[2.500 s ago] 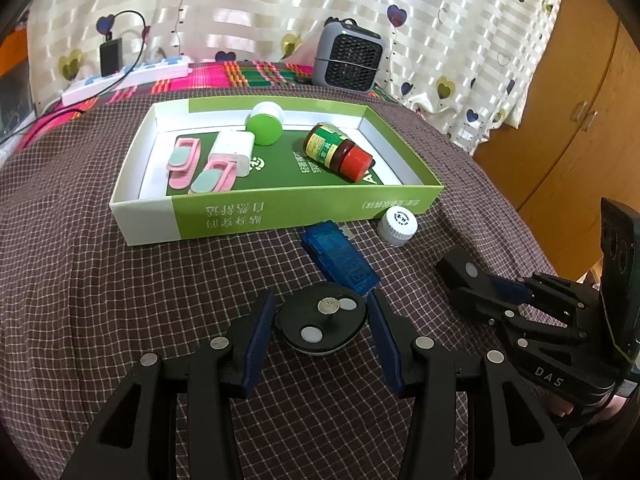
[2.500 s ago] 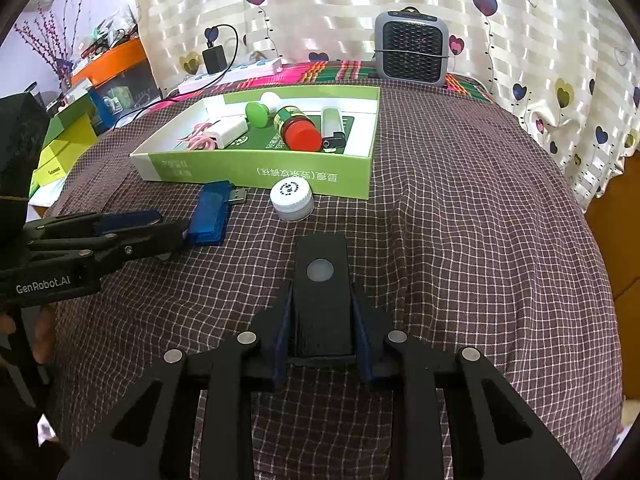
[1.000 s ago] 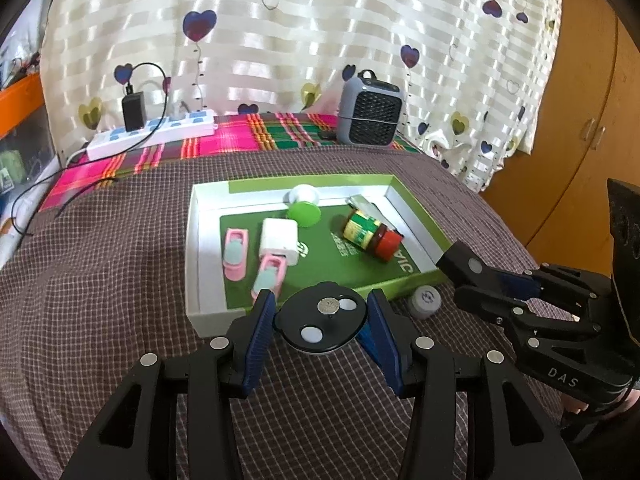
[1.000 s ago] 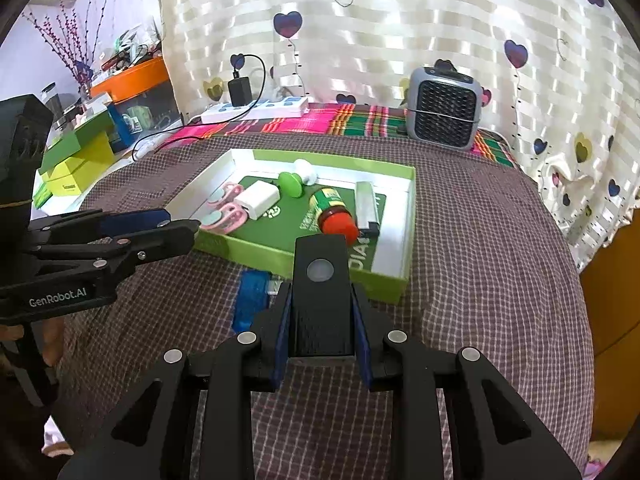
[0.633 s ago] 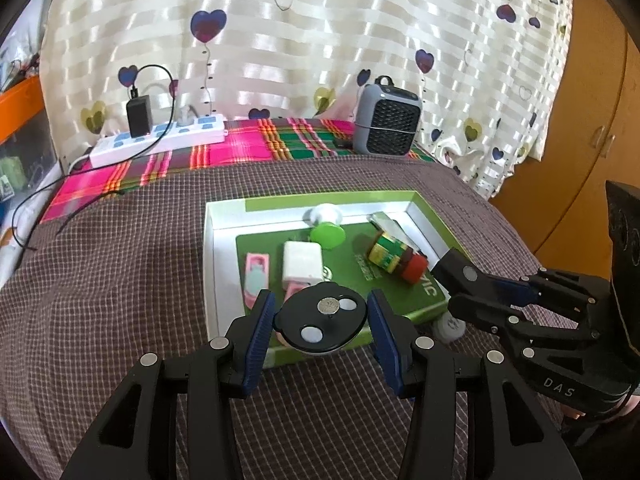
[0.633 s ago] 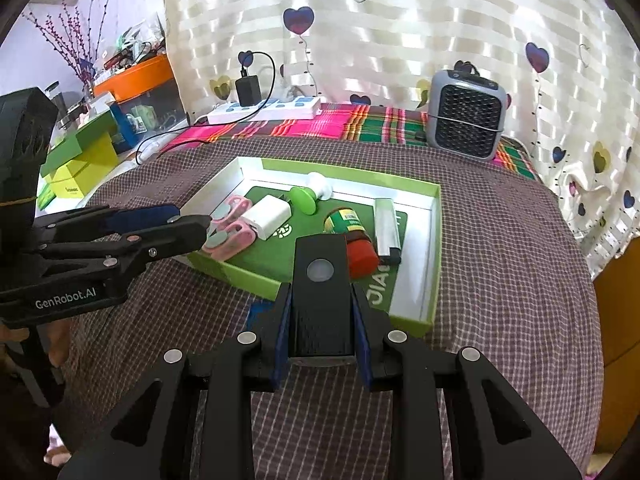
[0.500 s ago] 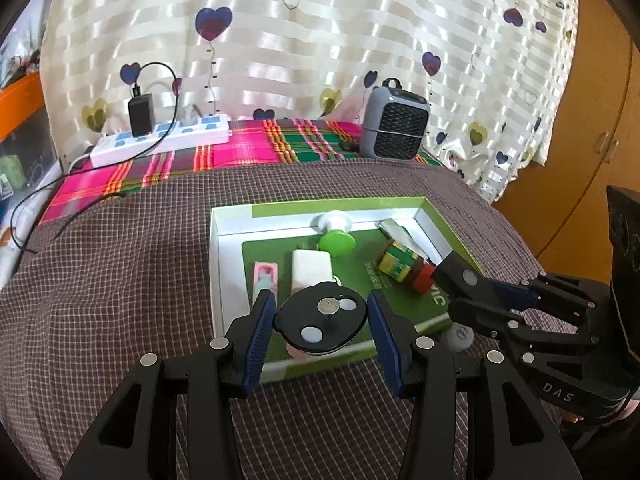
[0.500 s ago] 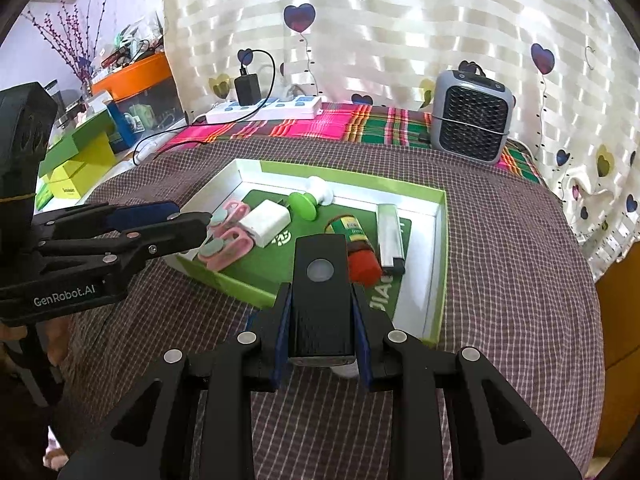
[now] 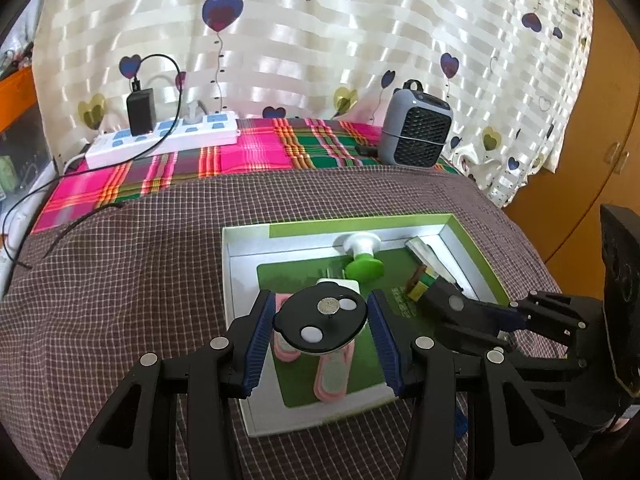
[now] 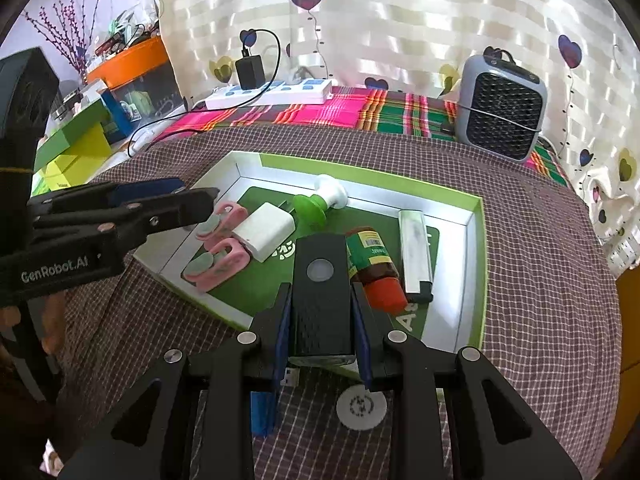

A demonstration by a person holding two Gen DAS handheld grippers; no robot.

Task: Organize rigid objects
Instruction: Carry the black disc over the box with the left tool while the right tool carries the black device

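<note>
The left tool [image 9: 322, 322] is clamped on a round black disc [image 9: 320, 322] at the lower centre of the left wrist frame, its blue pads pressing on the disc's two sides; the disc sits in front of the green-and-white tray [image 9: 236, 280], covering part of the pink clips [image 9: 332, 372] inside it. The right tool [image 10: 322, 320] is clamped on a black rectangular block [image 10: 320, 292] at the lower centre of the right wrist frame, in front of the tray's near wall. Inside the tray lie a white charger [image 10: 264, 236], a green-and-white stopper [image 10: 316, 202], a red-capped bottle [image 10: 374, 268] and a silver lighter [image 10: 416, 252]. On the checked cloth of the table [image 10: 540, 300], low in the right wrist frame, rest a blue USB stick [image 10: 262, 412] and a white cap [image 10: 362, 406], both outside the tray; a grey fan [image 10: 500, 116] stands at upper right.
</note>
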